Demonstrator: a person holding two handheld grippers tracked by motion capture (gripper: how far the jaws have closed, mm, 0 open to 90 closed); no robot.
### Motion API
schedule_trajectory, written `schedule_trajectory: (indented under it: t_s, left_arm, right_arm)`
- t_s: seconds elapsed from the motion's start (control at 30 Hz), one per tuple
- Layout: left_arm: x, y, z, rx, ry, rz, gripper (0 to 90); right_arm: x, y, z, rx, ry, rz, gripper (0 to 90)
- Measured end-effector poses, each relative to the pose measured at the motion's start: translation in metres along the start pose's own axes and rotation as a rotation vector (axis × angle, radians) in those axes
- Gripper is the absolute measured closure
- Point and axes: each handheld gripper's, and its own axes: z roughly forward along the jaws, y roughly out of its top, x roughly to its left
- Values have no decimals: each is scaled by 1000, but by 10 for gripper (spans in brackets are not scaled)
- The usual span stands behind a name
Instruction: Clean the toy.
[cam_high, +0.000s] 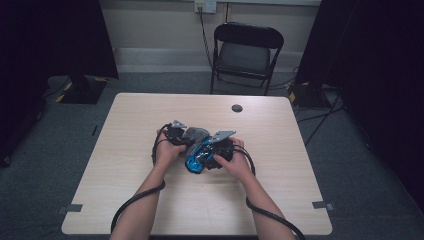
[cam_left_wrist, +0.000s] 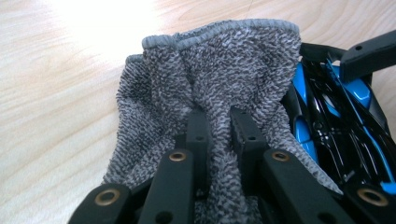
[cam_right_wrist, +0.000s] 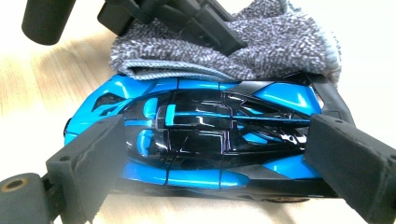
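Wooden table (cam_high: 150, 200), light top, both grippers sit near its middle with the person's forearms coming in from the near edge. Folding chair (cam_high: 247, 50) stands on the floor beyond the table's far edge, well apart from both tools. Small dark round cap (cam_high: 237, 108) in the tabletop, beyond the grippers toward the chair.

Right gripper (cam_right_wrist: 205, 154): jaws wide, one pad on each end of the blue and black toy car (cam_right_wrist: 205, 135), clamped on it lengthwise. The car lies across the jaws, roof toward this gripper's camera. In the high view the right gripper (cam_high: 216, 150) is in the person's right hand (cam_high: 236, 162), grey plate on top, car (cam_high: 196, 159) at its tip on the side toward the left gripper.

Left gripper (cam_left_wrist: 219, 130): jaws drawn close together, pinching a fold of the grey knit cloth (cam_left_wrist: 215, 74); fabric bunches up between the two pads and fans out beyond them. From the high view the left gripper (cam_high: 175, 135) is in the left hand (cam_high: 167, 150), cloth (cam_high: 196, 134) at its tip.

Cloth relative to the car: lying against the car's long side, touching it, draped partly over its edge in the right gripper view (cam_right_wrist: 243, 42). From the left gripper the car (cam_left_wrist: 336, 116) is just right of the cloth, touching.

Black cables (cam_high: 135, 200) trail from both grippers back along the forearms.
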Motion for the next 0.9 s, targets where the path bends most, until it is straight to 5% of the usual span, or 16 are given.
schedule_trajectory:
  t_s: [0.9]
  left_arm:
    - [-1, -23, -30, 23, -17, 18, 795]
  right_arm:
    - [2, 1, 0, 4, 1, -1, 55]
